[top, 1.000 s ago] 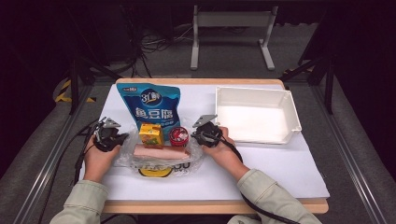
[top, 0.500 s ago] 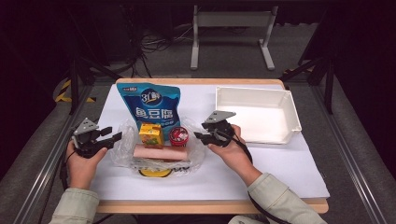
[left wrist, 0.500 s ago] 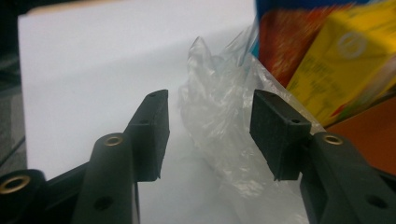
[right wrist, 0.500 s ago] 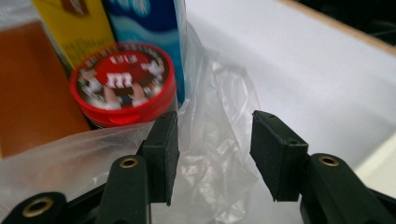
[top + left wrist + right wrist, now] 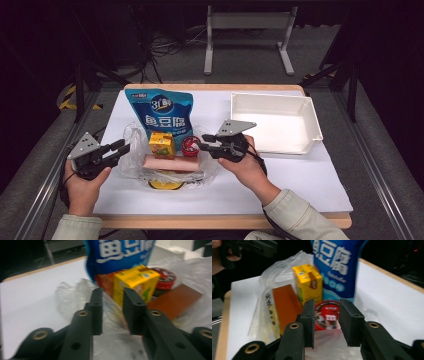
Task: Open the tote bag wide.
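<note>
Nothing moved yet: snacks lie on plastic bag [image 5: 131,150] near counter's front edge; white tray [image 5: 274,123] empty. Left hand-held gripper [image 5: 119,148] and right hand-held gripper [image 5: 202,143] part-open, nothing held.

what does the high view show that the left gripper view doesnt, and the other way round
High view alone: the whole white tray, both hands, the right gripper by the red tin, and a yellow item under the clear bag.
Left gripper view alone: its own open jaws, close up, with the bag's crumpled film between them.
Both: the blue pouch, the yellow carton, the brown pack.
</note>
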A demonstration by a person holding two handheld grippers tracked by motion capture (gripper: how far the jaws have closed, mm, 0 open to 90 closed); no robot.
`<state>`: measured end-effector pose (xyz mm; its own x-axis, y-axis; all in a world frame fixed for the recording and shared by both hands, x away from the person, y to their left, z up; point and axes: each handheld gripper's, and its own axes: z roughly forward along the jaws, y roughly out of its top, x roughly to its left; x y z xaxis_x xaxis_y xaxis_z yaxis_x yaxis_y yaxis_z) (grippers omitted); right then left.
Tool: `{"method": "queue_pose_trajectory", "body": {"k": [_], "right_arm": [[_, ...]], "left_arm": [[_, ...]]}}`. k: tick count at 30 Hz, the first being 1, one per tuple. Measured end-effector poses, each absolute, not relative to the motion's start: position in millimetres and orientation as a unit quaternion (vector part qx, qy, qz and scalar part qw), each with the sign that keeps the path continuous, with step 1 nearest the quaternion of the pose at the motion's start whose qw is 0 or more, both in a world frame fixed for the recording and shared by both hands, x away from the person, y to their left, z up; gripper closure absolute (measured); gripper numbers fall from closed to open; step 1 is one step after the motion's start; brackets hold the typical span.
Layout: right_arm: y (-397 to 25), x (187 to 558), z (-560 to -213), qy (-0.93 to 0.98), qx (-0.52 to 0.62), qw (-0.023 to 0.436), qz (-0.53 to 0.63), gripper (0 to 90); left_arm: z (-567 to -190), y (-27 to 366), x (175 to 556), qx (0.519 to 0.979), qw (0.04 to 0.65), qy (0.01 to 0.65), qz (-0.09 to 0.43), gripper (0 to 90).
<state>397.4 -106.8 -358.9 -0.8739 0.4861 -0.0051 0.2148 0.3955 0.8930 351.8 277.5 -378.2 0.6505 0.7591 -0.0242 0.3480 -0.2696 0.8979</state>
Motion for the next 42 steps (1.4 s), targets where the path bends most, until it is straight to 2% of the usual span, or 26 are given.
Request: {"method": "queue_pose_trajectory", "body": {"k": [3, 10, 15, 22, 24, 26, 27, 30, 36, 41, 42], "right_arm": [[-98, 397, -365, 0.83, 0.206, 0.114, 0.506, 71.3], [-89, 396, -381, 0.851, 0.198, 0.099, 0.476, 77.5], [-100, 399, -391, 0.855, 0.214, 0.089, 0.463, 73.5], [-109, 398, -406, 0.87, 0.221, 0.074, 0.435, 51.2], [-110, 398, -408, 0.867, 0.222, 0.069, 0.44, 41.2], [-108, 396, -411, 0.87, 0.206, 0.064, 0.443, 27.5], [-108, 396, -411, 0.87, 0.206, 0.064, 0.443, 27.5], [-104, 390, -417, 0.881, 0.183, 0.063, 0.433, 18.9], [-105, 393, -427, 0.888, 0.195, 0.064, 0.412, 22.0], [-106, 391, -430, 0.901, 0.174, 0.079, 0.388, 42.8], [-106, 390, -430, 0.903, 0.17, 0.082, 0.386, 44.6]], "left_arm": [[-387, 270, 357, 0.787, 0.467, 0.352, 0.196, 85.3], [-407, 269, 368, 0.806, 0.434, 0.37, 0.159, 89.6], [-420, 277, 371, 0.806, 0.415, 0.4, 0.131, 90.0], [-433, 276, 366, 0.825, 0.396, 0.392, 0.096, 90.0], [-435, 273, 364, 0.833, 0.387, 0.385, 0.093, 89.9], [-436, 272, 364, 0.836, 0.384, 0.381, 0.086, 89.9], [-436, 272, 364, 0.836, 0.384, 0.381, 0.086, 89.9], [-438, 269, 364, 0.844, 0.374, 0.375, 0.083, 90.0], [-441, 268, 365, 0.849, 0.367, 0.374, 0.071, 90.0], [-442, 266, 365, 0.851, 0.365, 0.373, 0.067, 90.0], [-442, 266, 365, 0.852, 0.364, 0.371, 0.065, 90.0]]}}
